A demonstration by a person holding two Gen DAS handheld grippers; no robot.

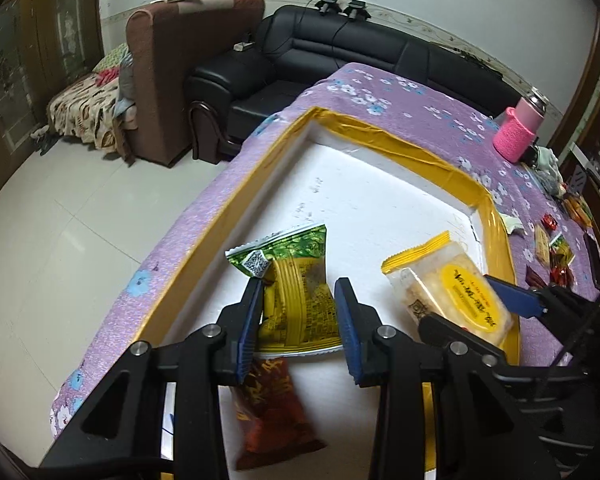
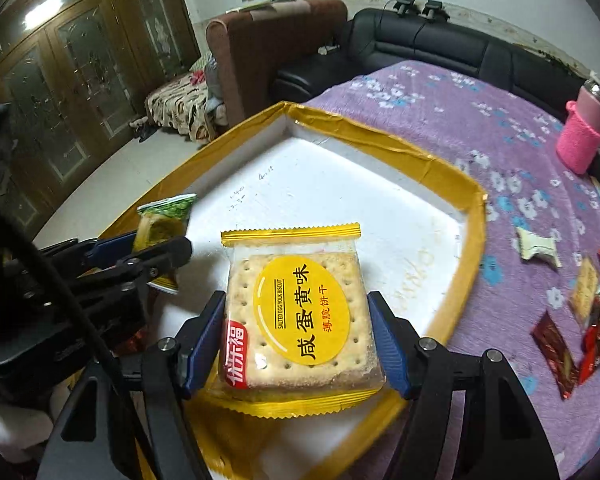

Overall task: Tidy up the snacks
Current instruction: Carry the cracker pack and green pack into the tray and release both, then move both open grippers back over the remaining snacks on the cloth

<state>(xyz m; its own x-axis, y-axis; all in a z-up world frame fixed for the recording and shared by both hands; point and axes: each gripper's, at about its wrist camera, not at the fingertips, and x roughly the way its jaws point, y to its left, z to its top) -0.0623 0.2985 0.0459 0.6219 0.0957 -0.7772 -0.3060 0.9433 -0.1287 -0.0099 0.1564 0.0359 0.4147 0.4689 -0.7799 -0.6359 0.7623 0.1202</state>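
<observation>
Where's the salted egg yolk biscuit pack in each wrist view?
Left wrist: biscuit pack at right of centre, held by the right gripper.
Right wrist: biscuit pack at centre, between the gripper's fingers.
Shared landmark: pink-sleeved bottle on the purple cloth.

A home living room: black leather sofa (image 1: pixel 340 52), brown armchair (image 1: pixel 188 60), wooden cabinet (image 2: pixel 80 80).

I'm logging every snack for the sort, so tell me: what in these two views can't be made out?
- Red packet, left wrist view: blurred, its top behind the green packet and left tool.
- Loose snacks on the cloth, right wrist view: small, blurred, cut by the edge.
- Green packet, right wrist view: mostly hidden behind the left tool.
</observation>
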